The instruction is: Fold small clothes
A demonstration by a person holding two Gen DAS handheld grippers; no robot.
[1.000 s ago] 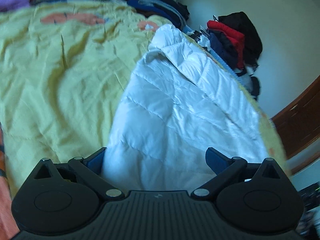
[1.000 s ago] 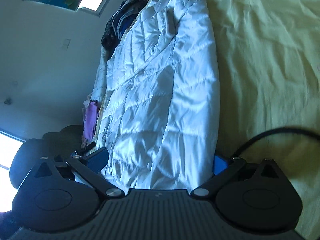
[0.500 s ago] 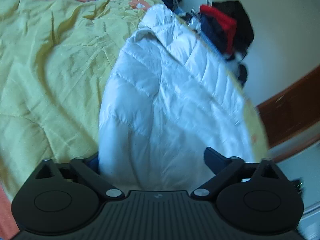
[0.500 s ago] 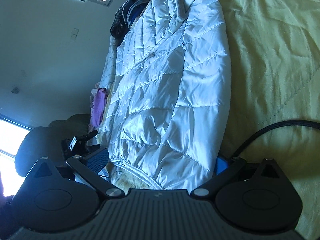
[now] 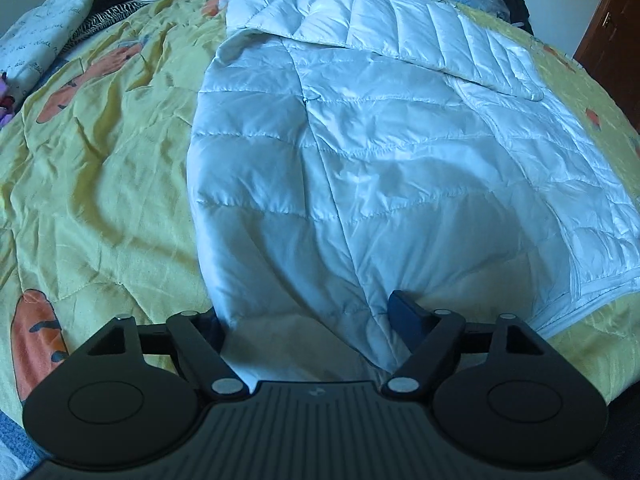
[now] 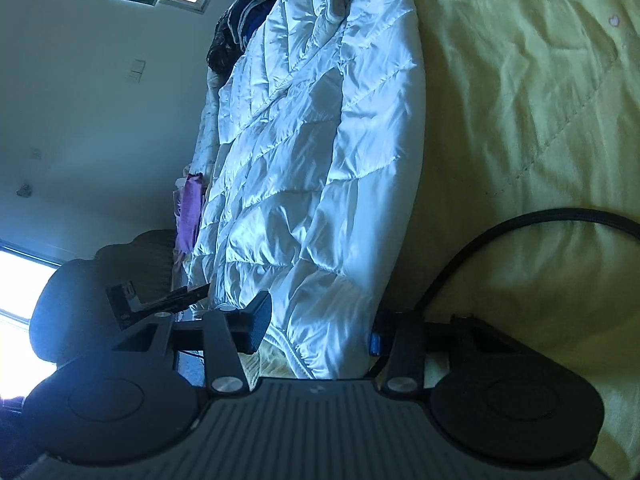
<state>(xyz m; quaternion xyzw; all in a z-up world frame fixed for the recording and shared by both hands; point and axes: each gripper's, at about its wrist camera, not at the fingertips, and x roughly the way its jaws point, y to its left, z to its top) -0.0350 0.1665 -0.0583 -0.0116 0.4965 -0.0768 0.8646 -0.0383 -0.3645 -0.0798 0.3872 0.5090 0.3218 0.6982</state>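
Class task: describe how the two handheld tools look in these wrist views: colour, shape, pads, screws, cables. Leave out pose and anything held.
Both tools are matte black plastic. The left tool has a ribbed centre plate with a small logo, two round side housings, angled linkage arms with silver screws, and dark blue finger pads. The right tool is built the same, with blue pads; a black braided cable curves beside it. No hands or sleeves show.

White jacket (image 5: 360, 152): quilted, glossy synthetic cloth, stitched in bands. Yellow bedspread (image 5: 100, 184): softer cloth, faint sheen, creased (orange printed patches). Left gripper (image 5: 308, 320): matt black plastic, ribbed housing, bright metal pivot pins. Cable (image 6: 520, 224): braided, matt black.
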